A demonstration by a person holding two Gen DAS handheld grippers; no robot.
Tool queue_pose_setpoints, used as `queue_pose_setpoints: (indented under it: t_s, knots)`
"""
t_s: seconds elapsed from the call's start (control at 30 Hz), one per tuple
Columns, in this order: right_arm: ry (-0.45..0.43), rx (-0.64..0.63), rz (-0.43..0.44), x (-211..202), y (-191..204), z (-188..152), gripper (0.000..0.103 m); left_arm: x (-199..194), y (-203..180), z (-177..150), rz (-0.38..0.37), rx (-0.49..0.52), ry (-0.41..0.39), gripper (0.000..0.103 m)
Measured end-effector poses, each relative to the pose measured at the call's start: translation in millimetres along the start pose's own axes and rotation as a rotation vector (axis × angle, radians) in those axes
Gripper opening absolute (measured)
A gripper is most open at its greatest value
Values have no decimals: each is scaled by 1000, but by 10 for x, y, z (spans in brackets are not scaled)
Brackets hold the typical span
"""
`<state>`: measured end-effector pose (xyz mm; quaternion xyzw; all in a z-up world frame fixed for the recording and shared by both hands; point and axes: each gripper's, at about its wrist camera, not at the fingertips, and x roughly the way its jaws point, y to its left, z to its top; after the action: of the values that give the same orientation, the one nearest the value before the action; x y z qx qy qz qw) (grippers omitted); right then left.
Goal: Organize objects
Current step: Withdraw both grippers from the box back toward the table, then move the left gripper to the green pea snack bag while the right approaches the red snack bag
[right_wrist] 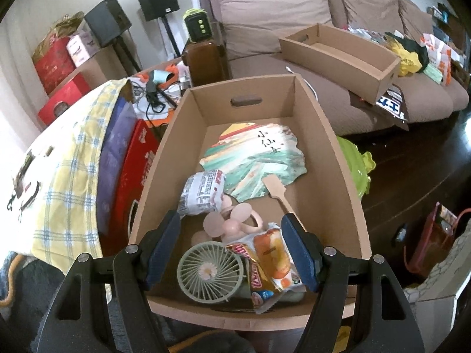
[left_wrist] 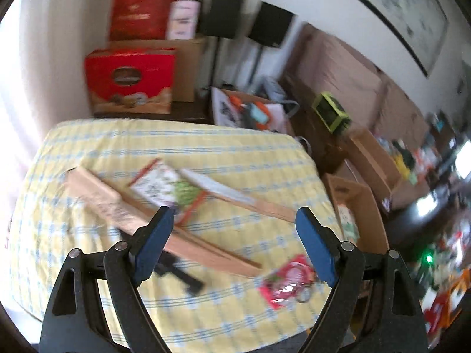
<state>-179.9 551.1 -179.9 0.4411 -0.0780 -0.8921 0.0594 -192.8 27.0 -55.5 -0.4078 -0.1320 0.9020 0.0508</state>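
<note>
My left gripper (left_wrist: 235,244) hangs open and empty above a table with a yellow checked cloth (left_wrist: 97,147). On the cloth lie a long wooden board (left_wrist: 123,209), a red-framed card with green print (left_wrist: 167,189), a black object (left_wrist: 179,273) and a red packet (left_wrist: 287,281). My right gripper (right_wrist: 232,253) is open above a cardboard box (right_wrist: 332,158) on the floor. Inside that box are a paper fan (right_wrist: 253,161), a pink mini fan (right_wrist: 232,226), a green mini fan (right_wrist: 210,270) and snack packets (right_wrist: 203,191). Nothing is between either pair of fingers.
The same cardboard box (left_wrist: 365,214) stands right of the table. A brown sofa (right_wrist: 265,8) carries a second box (right_wrist: 338,56). Red gift boxes (left_wrist: 129,82) and black speakers (left_wrist: 270,25) stand behind the table. A green bowl (right_wrist: 353,167) lies on the dark floor.
</note>
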Motion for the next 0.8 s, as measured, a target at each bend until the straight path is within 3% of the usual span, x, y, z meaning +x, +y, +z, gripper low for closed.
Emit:
queue_pose_setpoints:
  t_s: [0.2,0.33,0.6,0.8]
  knots:
    - [-7,-5,6,-99,63,61,73,-2,404,-109,81,-22,-8,83]
    - [-36,-18,64,-286,260,159,73,-47,628,-148,115,-13,-5,83]
    - [-99,-139,213,-703,1074,337,73,-96,934,-204,179,43,-45,83]
    - [-30,-271,299,-509,1866,474,73,69,898,-358,158,105,0,83]
